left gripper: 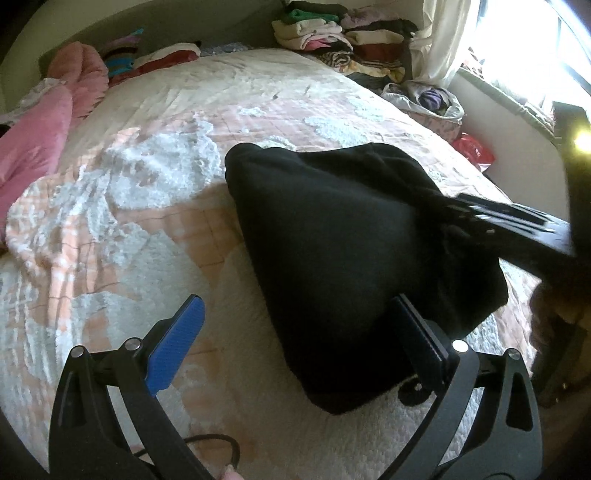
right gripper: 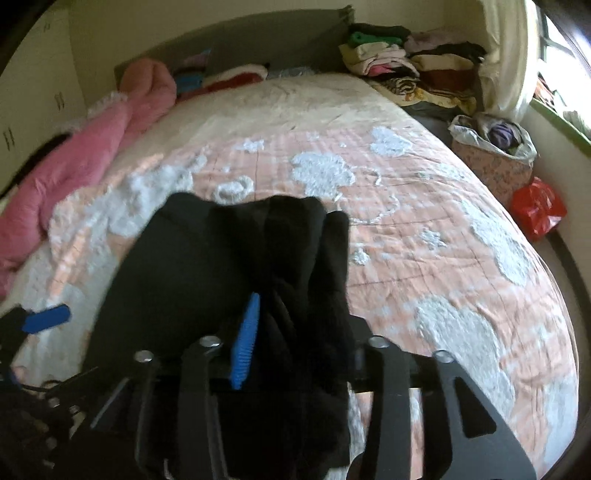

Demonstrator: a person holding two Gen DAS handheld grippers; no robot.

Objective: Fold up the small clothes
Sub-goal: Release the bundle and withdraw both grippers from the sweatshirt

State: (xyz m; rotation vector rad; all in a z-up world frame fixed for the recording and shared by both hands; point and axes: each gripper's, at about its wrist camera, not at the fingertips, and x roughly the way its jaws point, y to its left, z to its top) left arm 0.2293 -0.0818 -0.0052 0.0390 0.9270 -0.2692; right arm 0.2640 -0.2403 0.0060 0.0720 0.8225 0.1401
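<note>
No readable text, label, brand or number shows anywhere.

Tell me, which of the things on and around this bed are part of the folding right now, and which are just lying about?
Part of the job:
black garment
left gripper, jaws wide apart
right gripper, black cloth between its jaws

Just lying about:
pink quilt
stack of folded clothes
red bag
white bag of clothes
bedspread

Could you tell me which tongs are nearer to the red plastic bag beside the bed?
Right. The right tongs sit on the black garment toward the bag's side of the bed; the left tongs stand open at the garment's opposite, farther edge.
</note>
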